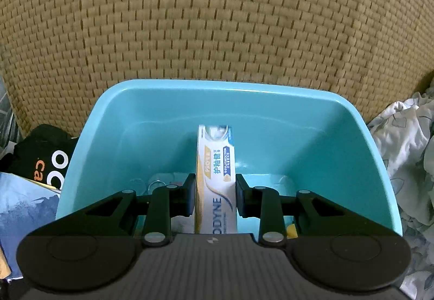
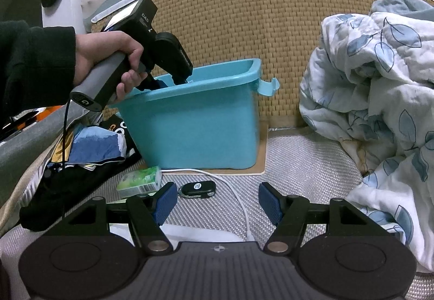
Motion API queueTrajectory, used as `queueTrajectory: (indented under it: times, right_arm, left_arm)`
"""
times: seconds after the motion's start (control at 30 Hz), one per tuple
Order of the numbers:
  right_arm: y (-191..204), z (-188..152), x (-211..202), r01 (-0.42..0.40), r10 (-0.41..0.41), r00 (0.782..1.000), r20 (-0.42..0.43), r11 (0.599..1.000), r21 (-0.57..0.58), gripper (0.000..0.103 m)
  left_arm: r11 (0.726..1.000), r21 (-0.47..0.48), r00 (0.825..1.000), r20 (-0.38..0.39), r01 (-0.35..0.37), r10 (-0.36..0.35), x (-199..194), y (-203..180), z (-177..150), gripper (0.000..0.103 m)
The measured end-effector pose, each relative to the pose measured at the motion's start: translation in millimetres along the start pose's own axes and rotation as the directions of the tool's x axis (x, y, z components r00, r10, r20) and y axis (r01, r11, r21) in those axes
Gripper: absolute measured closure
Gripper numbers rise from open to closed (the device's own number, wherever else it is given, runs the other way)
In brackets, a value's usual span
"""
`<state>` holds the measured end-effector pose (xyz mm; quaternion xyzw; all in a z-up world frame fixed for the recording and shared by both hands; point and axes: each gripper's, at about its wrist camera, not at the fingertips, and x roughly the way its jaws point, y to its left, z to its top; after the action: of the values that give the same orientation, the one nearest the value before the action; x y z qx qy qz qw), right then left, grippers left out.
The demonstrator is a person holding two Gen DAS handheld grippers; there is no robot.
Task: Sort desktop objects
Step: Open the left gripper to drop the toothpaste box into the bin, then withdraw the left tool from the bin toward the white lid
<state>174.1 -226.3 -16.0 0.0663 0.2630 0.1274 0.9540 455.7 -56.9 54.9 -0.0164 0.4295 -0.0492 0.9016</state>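
My left gripper (image 1: pixel 215 195) is shut on a white toothpaste box (image 1: pixel 215 164) and holds it inside the teal plastic bin (image 1: pixel 108 121), its far end low in the bin. In the right wrist view the left gripper (image 2: pixel 168 80) dips into the bin (image 2: pixel 195 123) from the left, its fingertips hidden by the rim. My right gripper (image 2: pixel 217 201) is open and empty, above the grey mat. A black car key fob (image 2: pixel 198 188) and a green tissue pack (image 2: pixel 141 182) lie just ahead of it, in front of the bin.
A white cable (image 2: pixel 238 191) runs across the mat past the key fob. A crumpled floral quilt (image 2: pixel 379 96) fills the right side. Dark clothes and a blue bag (image 2: pixel 92 145) lie left of the bin. A woven mat (image 1: pixel 217 15) stands behind the bin.
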Motion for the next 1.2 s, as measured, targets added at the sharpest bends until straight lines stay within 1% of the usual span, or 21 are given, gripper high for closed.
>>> queueTrajectory:
  times: [0.43,0.53,0.57,0.8,0.9,1.1,1.13,1.2]
  right_arm:
    - [0.7,0.8,-0.1,-0.004,0.004,1.0,0.001,1.0,-0.007,0.033]
    - [0.3,0.6,0.2,-0.005,0.005,1.0,0.001,1.0,-0.007,0.033]
    - [0.4,0.5,0.4,-0.004,0.004,1.0,0.0,1.0,-0.009,0.033]
    - [-0.1,0.5,0.5,-0.007,0.007,1.0,0.001,1.0,-0.012,0.033]
    - [-1.1,0.6,0.0,-0.006,0.006,1.0,0.002,1.0,-0.007,0.033]
    - [-3.3,0.5,-0.3,-0.009,0.009,1.0,0.001,1.0,0.011,0.033]
    - [-3.6,0.4,-0.4,-0.008,0.008,1.0,0.0,1.0,0.013,0.033]
    - [-4.2,0.0,-0.5,-0.008,0.008,1.0,0.001,1.0,0.015,0.033]
  left_arm:
    - [1.0,0.016,1.0,-0.001,-0.011,0.011,-3.1,-1.0,-1.7,0.07]
    - [1.0,0.014,1.0,0.01,-0.018,0.018,-6.3,-1.4,-2.3,0.069]
    - [1.0,0.012,1.0,0.016,-0.018,0.018,-7.9,-1.5,-2.1,0.067]
    - [1.0,0.021,0.999,0.049,-0.023,0.021,-20.9,-2.4,-0.4,0.067]
    - [0.999,0.032,0.998,0.063,-0.017,0.015,-30.7,-1.5,-2.7,0.067]
    - [0.998,0.066,0.993,0.112,0.022,-0.03,-65.5,0.8,-16.0,0.067]
    - [0.997,0.072,0.992,0.12,0.028,-0.037,-71.9,1.4,-19.0,0.065]
    - [0.995,0.086,0.989,0.139,0.042,-0.054,-87.0,3.2,-27.3,0.064]
